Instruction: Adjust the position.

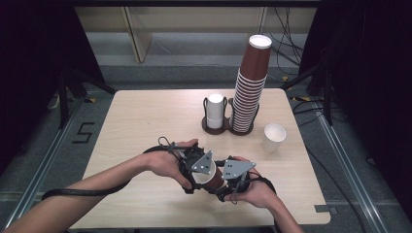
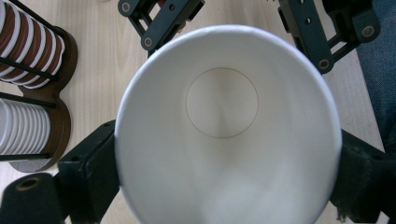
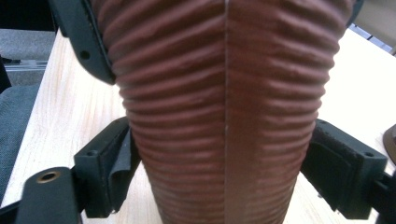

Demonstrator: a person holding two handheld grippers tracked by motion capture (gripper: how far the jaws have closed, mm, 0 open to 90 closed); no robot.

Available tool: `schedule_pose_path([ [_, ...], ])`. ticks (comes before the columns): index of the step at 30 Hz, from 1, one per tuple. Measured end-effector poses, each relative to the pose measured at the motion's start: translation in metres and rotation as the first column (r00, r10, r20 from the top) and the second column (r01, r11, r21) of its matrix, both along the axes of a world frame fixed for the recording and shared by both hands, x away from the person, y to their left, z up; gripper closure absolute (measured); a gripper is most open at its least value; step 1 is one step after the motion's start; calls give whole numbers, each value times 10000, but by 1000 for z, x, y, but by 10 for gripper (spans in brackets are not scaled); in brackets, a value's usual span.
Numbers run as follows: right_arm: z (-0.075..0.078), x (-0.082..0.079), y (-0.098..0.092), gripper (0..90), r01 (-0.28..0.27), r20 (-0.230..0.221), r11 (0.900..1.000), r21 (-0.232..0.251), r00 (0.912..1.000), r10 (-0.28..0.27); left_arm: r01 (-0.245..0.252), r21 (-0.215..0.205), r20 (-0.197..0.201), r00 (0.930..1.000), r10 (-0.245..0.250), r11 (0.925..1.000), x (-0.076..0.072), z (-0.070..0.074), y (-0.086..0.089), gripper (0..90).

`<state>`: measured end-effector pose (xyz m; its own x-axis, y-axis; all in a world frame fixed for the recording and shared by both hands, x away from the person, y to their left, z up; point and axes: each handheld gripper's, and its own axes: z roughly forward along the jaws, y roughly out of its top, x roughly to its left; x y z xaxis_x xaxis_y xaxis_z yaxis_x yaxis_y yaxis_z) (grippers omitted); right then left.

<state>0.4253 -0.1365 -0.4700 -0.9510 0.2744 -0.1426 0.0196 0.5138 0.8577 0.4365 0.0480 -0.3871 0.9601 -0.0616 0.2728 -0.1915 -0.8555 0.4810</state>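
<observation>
- Brown ribbed cup (image 1: pixel 214 175): held on its side above the table's (image 1: pixel 145 126) near edge, between both grippers.
- Left gripper (image 2: pixel 224 154): pinches the cup near its white rim.
- Right gripper (image 3: pixel 224 168): jaws flank the cup's base, pads against the ribbed wall.

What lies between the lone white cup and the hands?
Bare tabletop: the high view shows nothing between the white cup and the right gripper.

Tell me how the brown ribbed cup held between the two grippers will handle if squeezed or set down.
The brown ribbed cup looks like thin paper, so probably light and easily crushed. Its ridges likely give the pads grip. Empty and tapered to a narrow base, it may tip easily.
</observation>
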Motion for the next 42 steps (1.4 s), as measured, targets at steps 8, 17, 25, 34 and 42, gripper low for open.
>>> schedule_pose_path([
  [8, -1, -1, 1, 199, -60, 158, 10000, 73, 9999, 59, -5, -69, -46, 10000, 5, 10000, 0, 1, 0, 109],
  [17, 1, -2, -2, 218, -67, 466, 10000, 27, 9989, 65, 34, -301, 12, 10000, -34, 9995, 0, 1, 0, 108],
  [25, 2, -4, -4, 217, -109, 538, 9999, -43, 9985, 111, 3, -1010, -215, 9998, -25, 9949, 1, 0, 2, 33],
  [34, -1, -3, -14, 217, 195, 510, 9992, 359, 9985, -213, -447, -2069, -98, 9990, 436, 9773, 2, 3, 12, 0],
  [42, -5, 0, -22, 217, 538, 303, 9955, 783, 9980, -563, -785, -2636, -227, 9969, 751, 9614, 5, 3, 24, 0],
])
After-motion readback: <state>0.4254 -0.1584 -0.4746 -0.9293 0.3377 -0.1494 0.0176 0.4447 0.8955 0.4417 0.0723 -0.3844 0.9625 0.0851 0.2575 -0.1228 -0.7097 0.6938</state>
